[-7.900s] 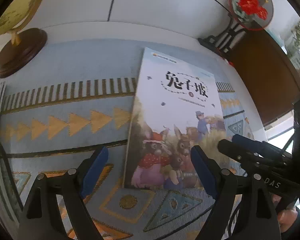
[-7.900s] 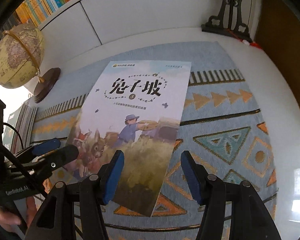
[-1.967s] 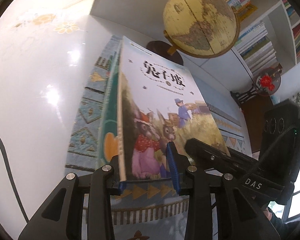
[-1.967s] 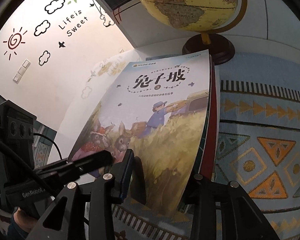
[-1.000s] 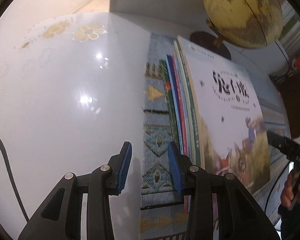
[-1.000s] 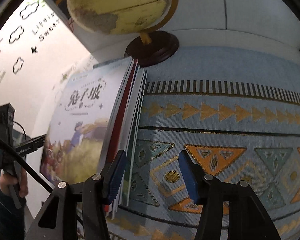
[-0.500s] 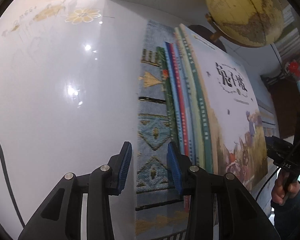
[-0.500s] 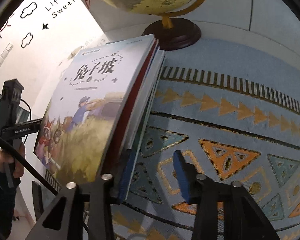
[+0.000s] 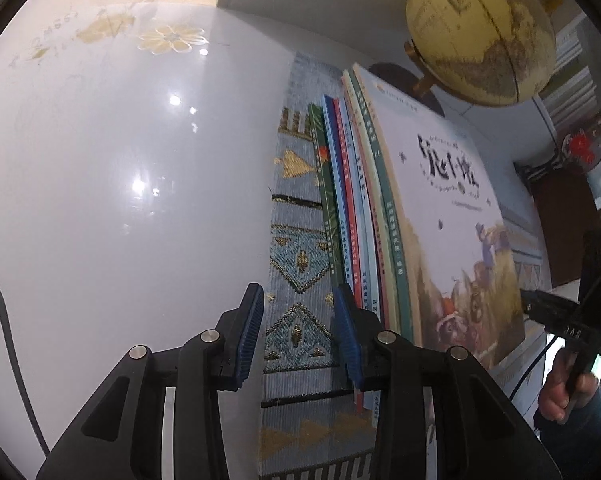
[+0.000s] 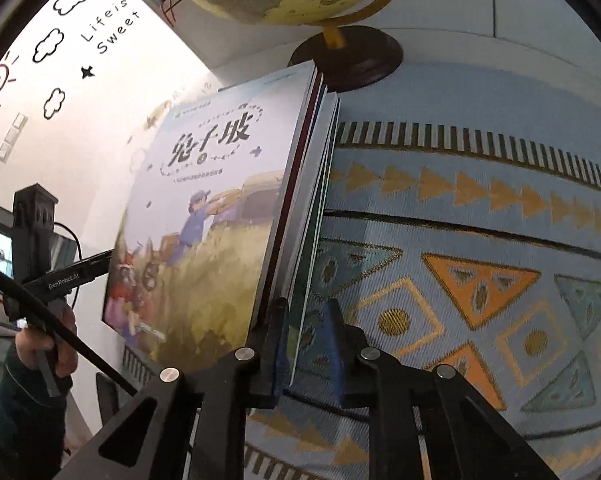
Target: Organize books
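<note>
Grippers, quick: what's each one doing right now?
Left gripper: open, holding nothing.
Right gripper: just closed to shut beside the book stack; grip cannot be told.

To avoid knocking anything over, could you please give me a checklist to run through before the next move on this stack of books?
1. Spines of the stack of thin picture books flush: not ok, staggered.
2. Left gripper free: ok, jaws apart over the blue patterned runner, holding nothing.
3. Right gripper grip: cannot tell; jaws have just been closing, lower books' edges between them.
4. Yellow globe on dark wooden base clear of stack: cannot tell.
</note>
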`<state>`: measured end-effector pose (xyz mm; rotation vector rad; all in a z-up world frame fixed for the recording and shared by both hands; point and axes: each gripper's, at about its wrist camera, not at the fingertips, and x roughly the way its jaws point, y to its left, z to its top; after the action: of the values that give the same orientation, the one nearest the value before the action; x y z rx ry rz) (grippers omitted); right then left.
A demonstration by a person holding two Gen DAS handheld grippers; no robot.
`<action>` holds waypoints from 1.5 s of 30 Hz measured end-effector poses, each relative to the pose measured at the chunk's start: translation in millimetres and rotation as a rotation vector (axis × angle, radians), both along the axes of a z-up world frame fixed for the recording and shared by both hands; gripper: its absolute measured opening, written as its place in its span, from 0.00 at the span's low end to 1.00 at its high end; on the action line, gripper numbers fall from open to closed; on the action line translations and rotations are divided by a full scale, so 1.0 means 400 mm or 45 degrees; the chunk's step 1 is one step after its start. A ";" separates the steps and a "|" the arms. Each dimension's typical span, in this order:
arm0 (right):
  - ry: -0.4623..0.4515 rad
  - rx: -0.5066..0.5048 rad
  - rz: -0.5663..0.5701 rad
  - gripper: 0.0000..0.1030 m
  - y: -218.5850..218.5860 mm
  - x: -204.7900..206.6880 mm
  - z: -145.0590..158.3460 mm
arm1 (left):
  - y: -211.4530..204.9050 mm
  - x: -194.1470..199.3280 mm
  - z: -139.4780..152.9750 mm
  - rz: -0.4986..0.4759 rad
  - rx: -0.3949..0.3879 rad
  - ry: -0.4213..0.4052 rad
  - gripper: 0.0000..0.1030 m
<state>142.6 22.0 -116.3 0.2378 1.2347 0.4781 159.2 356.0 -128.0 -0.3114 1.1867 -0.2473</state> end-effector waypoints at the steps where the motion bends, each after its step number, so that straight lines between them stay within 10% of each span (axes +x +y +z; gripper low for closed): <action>1: -0.004 -0.013 0.006 0.16 0.005 -0.003 0.005 | 0.005 -0.006 0.006 0.009 -0.003 -0.006 0.34; 11: 0.054 -0.162 0.010 0.28 0.039 0.010 0.001 | -0.004 -0.024 0.037 0.016 0.039 -0.029 0.34; 17: 0.095 -0.165 -0.042 0.39 0.022 0.038 -0.001 | 0.020 -0.042 0.043 0.073 0.045 -0.032 0.66; 32: 0.114 -0.252 -0.025 0.39 0.089 0.045 0.003 | 0.012 -0.057 0.068 0.098 0.071 -0.065 0.66; 45: -0.461 -0.244 -0.089 0.50 0.090 -0.195 0.308 | -0.152 -0.262 0.382 0.074 0.184 -0.455 0.75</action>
<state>64.6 57.9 6.7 0.0281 0.9073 0.3219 54.5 295.3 24.8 -0.1653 0.8359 -0.1574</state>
